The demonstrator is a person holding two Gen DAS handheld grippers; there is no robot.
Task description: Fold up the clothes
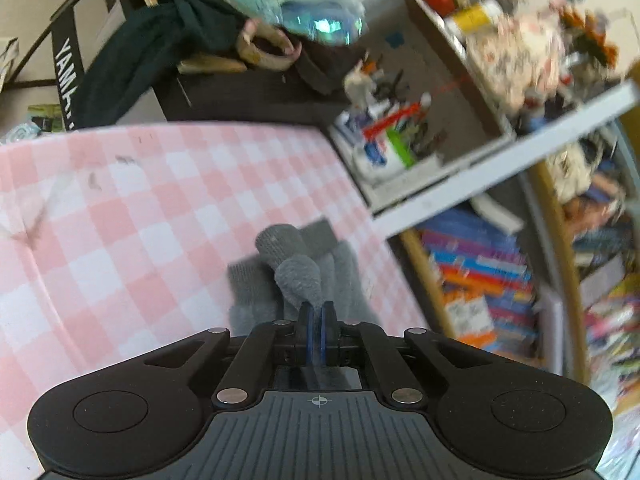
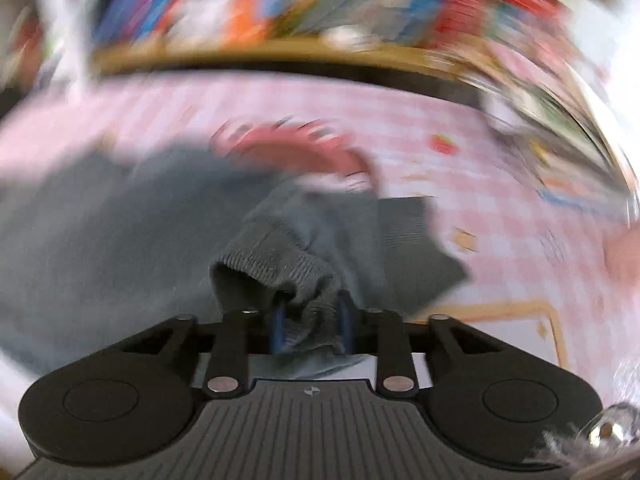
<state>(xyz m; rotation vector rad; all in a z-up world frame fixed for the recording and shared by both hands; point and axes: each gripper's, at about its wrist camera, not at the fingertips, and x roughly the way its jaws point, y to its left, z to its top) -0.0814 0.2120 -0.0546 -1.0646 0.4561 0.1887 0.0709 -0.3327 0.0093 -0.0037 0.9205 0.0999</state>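
A grey knitted garment (image 1: 320,268) lies on the pink-and-white checked tablecloth (image 1: 120,220). My left gripper (image 1: 318,312) is shut on a bunched fold of this grey knit and holds it just above the table near the right edge. In the blurred right wrist view the same grey garment (image 2: 80,232) spreads over the left of the table. My right gripper (image 2: 312,320) is shut on its ribbed grey hem (image 2: 288,264), which bulges up between the blue fingers. A pink patterned item (image 2: 292,148) lies beyond the garment.
A black Yamaha keyboard (image 1: 68,76) with dark cloth and bags piled on it stands behind the table. A white shelf (image 1: 420,152) with pens and a bookcase with colourful books (image 1: 480,272) stand right of the table. The right wrist view is heavily motion-blurred.
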